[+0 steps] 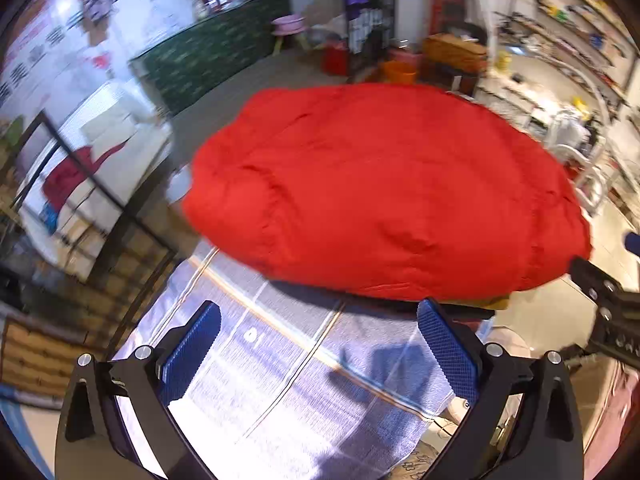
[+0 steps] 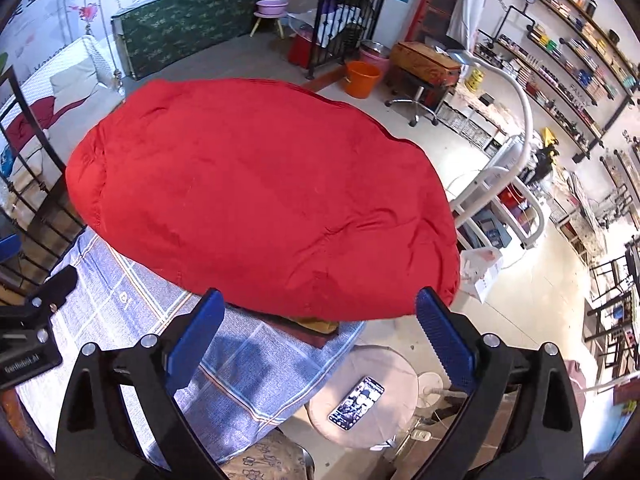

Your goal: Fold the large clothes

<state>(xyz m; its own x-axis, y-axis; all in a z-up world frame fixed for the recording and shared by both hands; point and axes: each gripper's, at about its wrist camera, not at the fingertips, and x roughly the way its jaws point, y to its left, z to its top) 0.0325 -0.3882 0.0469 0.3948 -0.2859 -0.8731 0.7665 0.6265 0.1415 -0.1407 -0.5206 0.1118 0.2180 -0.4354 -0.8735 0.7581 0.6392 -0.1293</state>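
Note:
A large puffy red garment (image 1: pixel 380 192) lies folded into a compact oval mound on a blue plaid cloth (image 1: pixel 280 380) covering the table. It also fills the middle of the right wrist view (image 2: pixel 260 200). My left gripper (image 1: pixel 318 344) is open and empty, just short of the garment's near edge. My right gripper (image 2: pixel 320 332) is open and empty, at the garment's near right edge, over the table's corner. The left gripper's body shows at the left edge of the right wrist view (image 2: pixel 28 332). A brownish item (image 2: pixel 320 326) peeks out under the garment.
A round padded stool (image 2: pixel 360 396) with a phone (image 2: pixel 356 402) on it stands below the table's right corner. A white bag (image 2: pixel 482 270), a white lamp stand (image 2: pixel 516 152), an orange bucket (image 2: pixel 362 78) and shelves stand to the right. A black metal rail (image 2: pixel 36 184) is left.

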